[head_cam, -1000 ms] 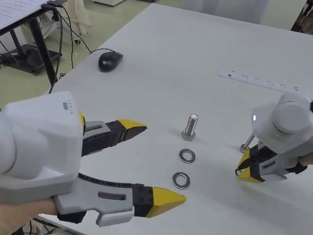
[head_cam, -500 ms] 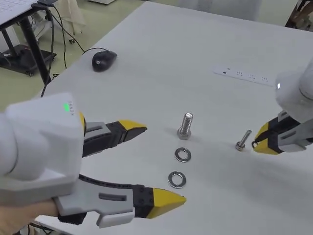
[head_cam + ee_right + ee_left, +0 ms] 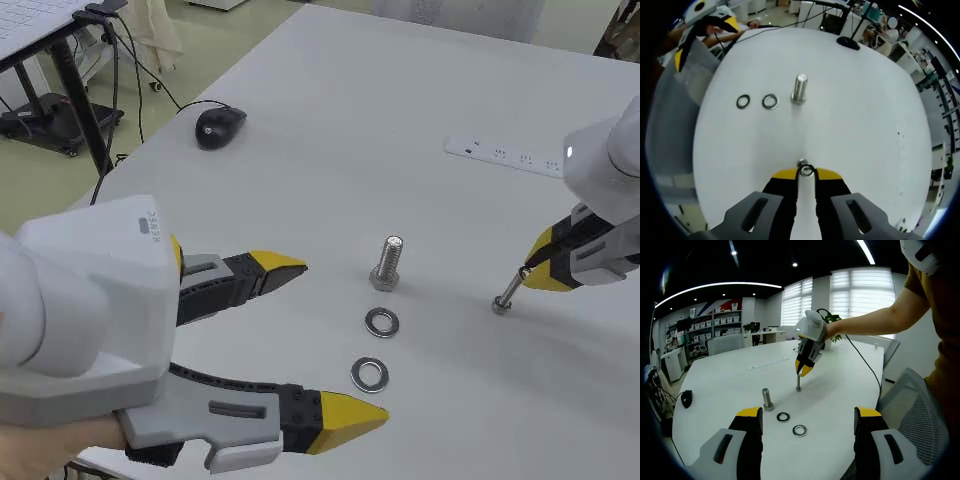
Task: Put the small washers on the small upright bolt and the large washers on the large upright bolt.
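Right gripper view: washer [image 3: 806, 171] in claw [image 3: 806, 174]

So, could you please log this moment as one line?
right claw: shut on small washer over small bolt tip | left claw: open, empty | two large washers: flat on table by large bolt

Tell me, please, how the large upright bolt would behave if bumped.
The large bolt stands on its hex head, so a sideways bump would probably topple it. Once down, its round shank may roll on the smooth table. It looks like metal, so probably stiff and weighty.
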`<state>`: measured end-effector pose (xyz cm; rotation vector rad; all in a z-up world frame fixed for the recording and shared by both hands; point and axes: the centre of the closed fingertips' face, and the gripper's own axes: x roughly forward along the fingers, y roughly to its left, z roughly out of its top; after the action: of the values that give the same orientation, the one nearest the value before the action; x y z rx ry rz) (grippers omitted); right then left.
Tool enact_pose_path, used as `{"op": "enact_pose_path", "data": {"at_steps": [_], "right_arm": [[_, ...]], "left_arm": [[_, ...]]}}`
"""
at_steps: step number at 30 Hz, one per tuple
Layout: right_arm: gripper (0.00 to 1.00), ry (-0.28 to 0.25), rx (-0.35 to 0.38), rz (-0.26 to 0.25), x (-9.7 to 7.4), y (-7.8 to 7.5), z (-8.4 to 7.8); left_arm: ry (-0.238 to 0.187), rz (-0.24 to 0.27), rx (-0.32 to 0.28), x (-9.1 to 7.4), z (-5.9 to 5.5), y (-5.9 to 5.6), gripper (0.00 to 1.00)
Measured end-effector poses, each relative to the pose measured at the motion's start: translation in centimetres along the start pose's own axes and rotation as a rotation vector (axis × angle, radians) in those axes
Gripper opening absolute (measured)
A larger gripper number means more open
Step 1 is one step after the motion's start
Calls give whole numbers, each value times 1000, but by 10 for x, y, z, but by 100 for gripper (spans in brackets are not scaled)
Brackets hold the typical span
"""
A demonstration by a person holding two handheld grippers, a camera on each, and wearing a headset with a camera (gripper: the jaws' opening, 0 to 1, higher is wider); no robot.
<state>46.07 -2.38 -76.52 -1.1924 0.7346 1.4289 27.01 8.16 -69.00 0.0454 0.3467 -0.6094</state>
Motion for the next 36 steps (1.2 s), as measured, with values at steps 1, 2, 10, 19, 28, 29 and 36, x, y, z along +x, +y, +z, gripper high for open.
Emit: {"op": "enact_pose_path", "data": {"at_steps": [1, 2, 10, 19, 28, 29, 36], "right_arm": [[12, 1, 0, 2, 1, 0, 0], [12, 3, -1, 1, 2, -1, -1], [12, 16, -11, 18, 9, 0, -2], [12, 24, -16, 36, 20, 1, -6], [13, 10, 4, 49, 35, 1, -9], [13, 10, 6, 51, 37, 2, -9], [13, 3, 19, 61, 45, 4, -13]], "left_arm": [[0, 0, 0, 0, 0, 0, 74], [0, -1, -2, 1, 0, 0, 74], [3, -7, -5, 4, 0, 0, 74], [11, -2, -10, 3, -3, 3, 74], [24, 1, -18, 3, -7, 5, 74], [25, 2, -18, 3, -7, 5, 74], [33, 3, -26, 3, -11, 5, 74]]}}
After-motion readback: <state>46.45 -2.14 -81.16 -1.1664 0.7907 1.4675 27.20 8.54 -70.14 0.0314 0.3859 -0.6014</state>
